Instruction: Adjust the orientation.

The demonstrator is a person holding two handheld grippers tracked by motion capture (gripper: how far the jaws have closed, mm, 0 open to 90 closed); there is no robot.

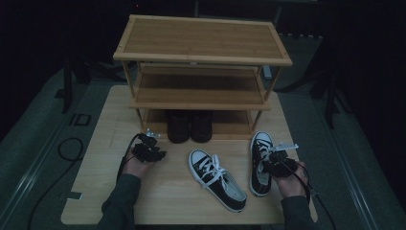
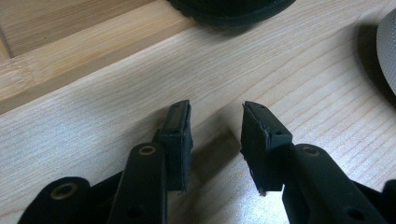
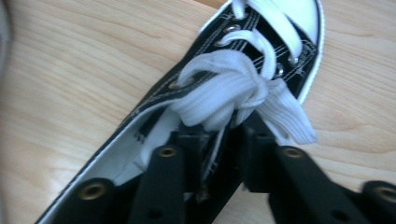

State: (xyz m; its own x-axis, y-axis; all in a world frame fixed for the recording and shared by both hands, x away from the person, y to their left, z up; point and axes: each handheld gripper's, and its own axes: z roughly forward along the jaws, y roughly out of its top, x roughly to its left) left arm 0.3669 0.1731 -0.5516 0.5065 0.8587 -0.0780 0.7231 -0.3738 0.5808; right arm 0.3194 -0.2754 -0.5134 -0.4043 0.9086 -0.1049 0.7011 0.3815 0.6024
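Observation:
Two black-and-white sneakers lie on the wooden table (image 1: 105,182). The middle sneaker (image 1: 218,180) lies slanted, toe toward the rack. The right sneaker (image 1: 260,163) points at the rack, and my right gripper (image 1: 274,155) is over its opening. In the right gripper view my right gripper (image 3: 222,133) is shut on that sneaker (image 3: 154,102), pinching its side wall just behind the white lace bow (image 3: 233,91). My left gripper (image 1: 149,140) hovers left of the middle sneaker. It (image 2: 215,112) stands open above bare tabletop, with nothing between the jaws.
A three-shelf bamboo shoe rack (image 1: 201,38) stands at the back of the table. A pair of dark shoes (image 1: 189,125) sits on its bottom shelf; one toe (image 2: 231,9) lies just ahead of my left gripper. Cables trail over the dark floor at left.

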